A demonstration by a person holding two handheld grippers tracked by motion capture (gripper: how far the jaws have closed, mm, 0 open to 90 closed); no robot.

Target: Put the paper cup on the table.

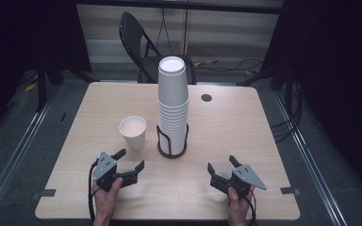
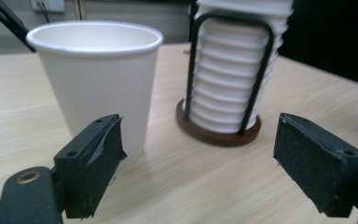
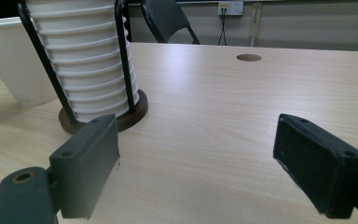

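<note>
Hands hold the left gripper (image 1: 131,160) and right gripper (image 1: 222,165) low over the table (image 1: 245,127), both with jaws spread wide and pinching nothing. Just past the left one stands a single paper cup (image 1: 133,133), upright, beside the tall cup stack (image 1: 173,101) in its wire holder (image 1: 172,149).

single cup (image 1: 133,132) stands on the table (image 1: 245,127) at nine o'clock of the cup stack (image 1: 173,101) in its holder (image 1: 172,147); chair (image 1: 141,44) at twelve, behind the table.
</note>
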